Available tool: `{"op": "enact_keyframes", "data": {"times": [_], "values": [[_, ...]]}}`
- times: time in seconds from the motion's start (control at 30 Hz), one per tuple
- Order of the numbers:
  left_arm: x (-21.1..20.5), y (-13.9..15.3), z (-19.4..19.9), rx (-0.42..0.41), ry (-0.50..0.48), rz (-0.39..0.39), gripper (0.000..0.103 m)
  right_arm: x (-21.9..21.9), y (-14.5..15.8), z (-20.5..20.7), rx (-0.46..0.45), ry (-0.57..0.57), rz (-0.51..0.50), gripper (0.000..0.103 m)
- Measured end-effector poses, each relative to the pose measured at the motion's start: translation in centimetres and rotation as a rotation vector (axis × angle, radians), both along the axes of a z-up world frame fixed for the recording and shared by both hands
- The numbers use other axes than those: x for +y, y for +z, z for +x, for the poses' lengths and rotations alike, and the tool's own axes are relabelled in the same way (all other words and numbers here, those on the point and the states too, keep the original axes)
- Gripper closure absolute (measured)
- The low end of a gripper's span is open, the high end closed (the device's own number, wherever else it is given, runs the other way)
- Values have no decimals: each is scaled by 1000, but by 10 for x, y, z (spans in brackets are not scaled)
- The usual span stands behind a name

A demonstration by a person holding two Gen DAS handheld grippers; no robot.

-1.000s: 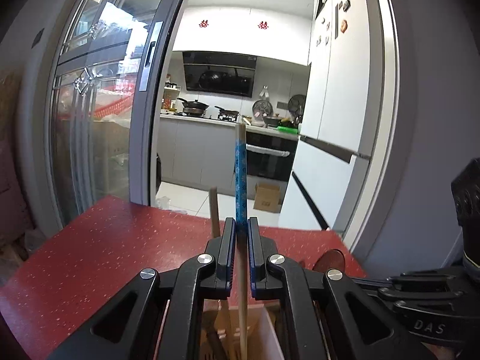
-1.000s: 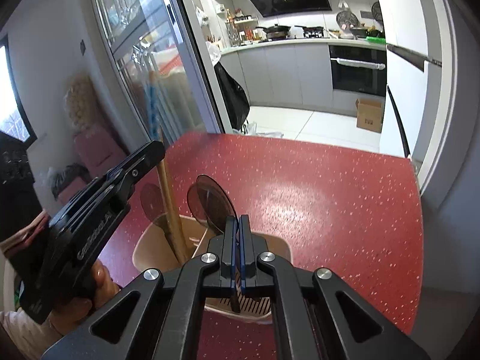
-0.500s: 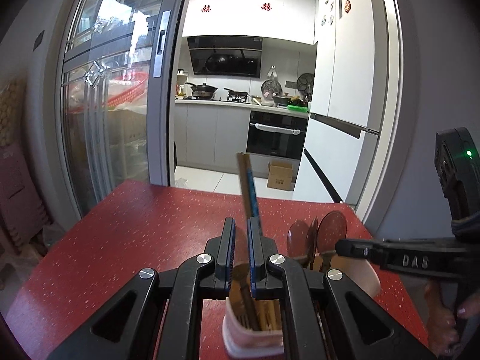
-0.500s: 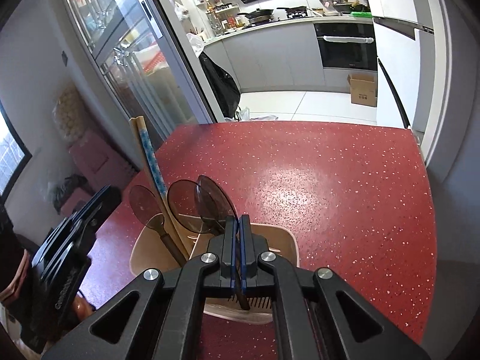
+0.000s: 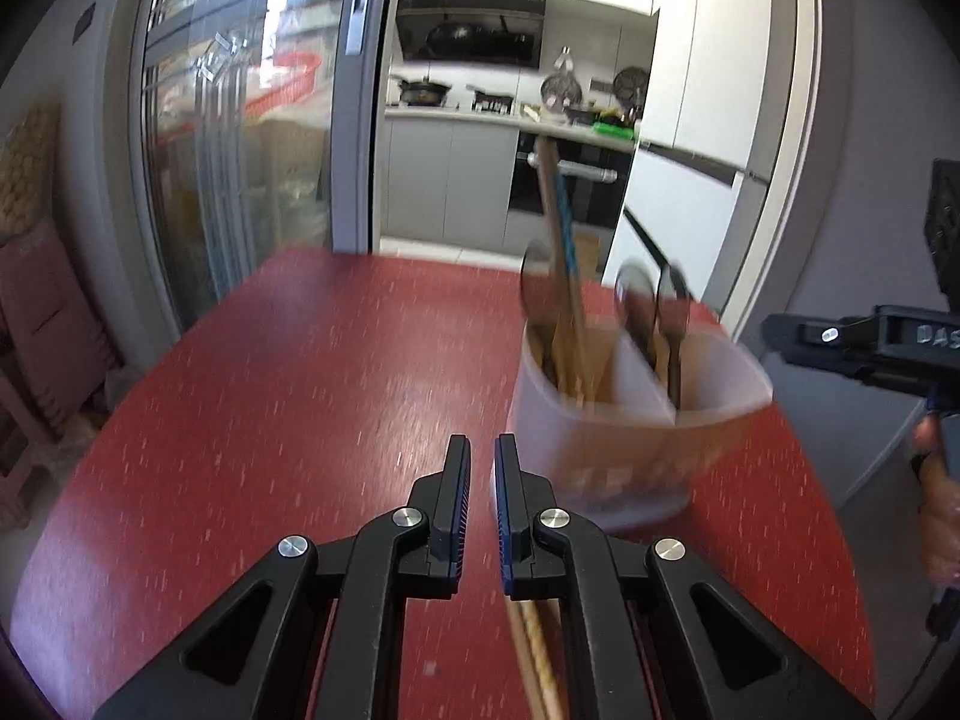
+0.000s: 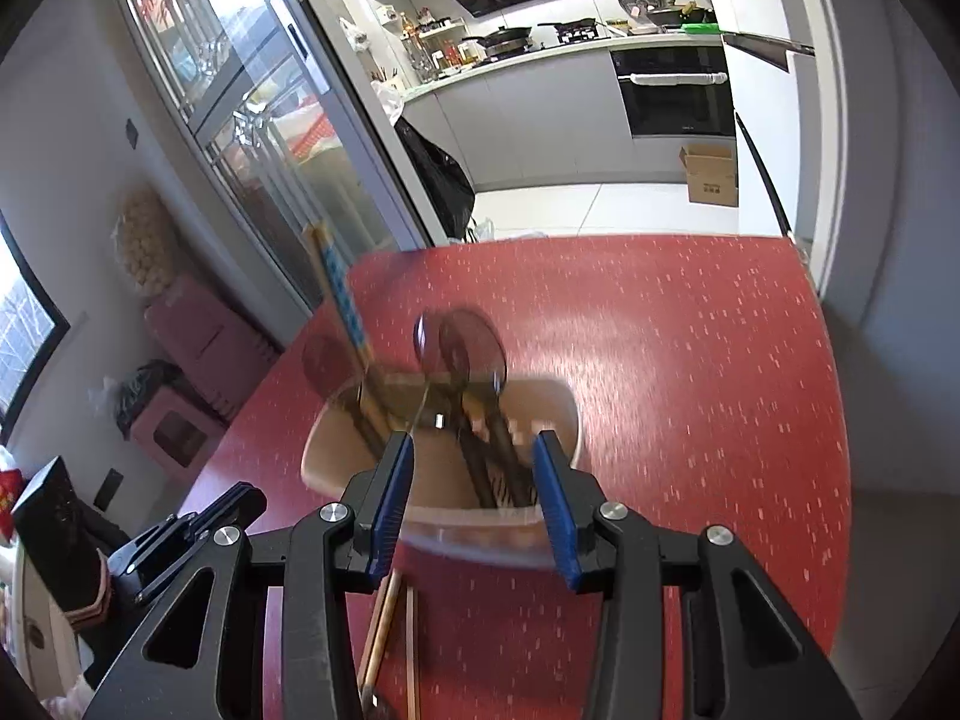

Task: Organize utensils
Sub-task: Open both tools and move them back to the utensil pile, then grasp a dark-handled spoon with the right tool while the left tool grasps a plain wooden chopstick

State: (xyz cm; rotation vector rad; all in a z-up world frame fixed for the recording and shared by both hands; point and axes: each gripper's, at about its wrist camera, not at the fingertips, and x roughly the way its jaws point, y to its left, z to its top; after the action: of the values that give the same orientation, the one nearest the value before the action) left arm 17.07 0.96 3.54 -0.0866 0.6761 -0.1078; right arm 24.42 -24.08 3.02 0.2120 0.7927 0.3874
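chopsticks [image 5: 561, 276] now standing in holder [image 5: 636, 420], ahead-right of left claw [image 5: 482, 501] | left claw together, empty, backed off | right claw [image 6: 474, 495] just opening, nothing clamped, holder ahead | more chopsticks [image 6: 384, 630] lying under claws: next pick

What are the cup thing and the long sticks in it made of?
The holder looks like smooth plastic, white outside and tan inside, probably; it is blurred. The chopsticks look like wood or bamboo: pale brown, matte, with a blue patterned band near the top.
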Motion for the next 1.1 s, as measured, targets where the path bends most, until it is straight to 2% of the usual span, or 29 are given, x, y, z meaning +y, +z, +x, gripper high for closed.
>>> {"op": "enact_keyframes", "data": {"times": [0.2,0.4,0.63,0.83,0.87,0.9,0.93,1.1], "values": [[6,-26,-31,114,-10,1,67,2,-22,-38,68,17,-9,58],[18,-54,-60,209,13,-17,66,11,-57,-80,129,35,-79,56],[27,-83,-90,262,26,-28,66,29,-98,-119,195,107,-176,56],[35,-90,-101,283,39,-41,66,57,-108,-136,179,202,-256,56],[37,-91,-103,284,47,-41,58,60,-110,-138,175,221,-270,56],[39,-91,-104,285,53,-41,7,66,-111,-141,170,238,-287,56],[43,-91,-104,291,66,-41,0,73,-111,-144,158,261,-318,56],[55,-98,-105,257,109,-14,0,96,-116,-147,138,325,-427,56]]}}
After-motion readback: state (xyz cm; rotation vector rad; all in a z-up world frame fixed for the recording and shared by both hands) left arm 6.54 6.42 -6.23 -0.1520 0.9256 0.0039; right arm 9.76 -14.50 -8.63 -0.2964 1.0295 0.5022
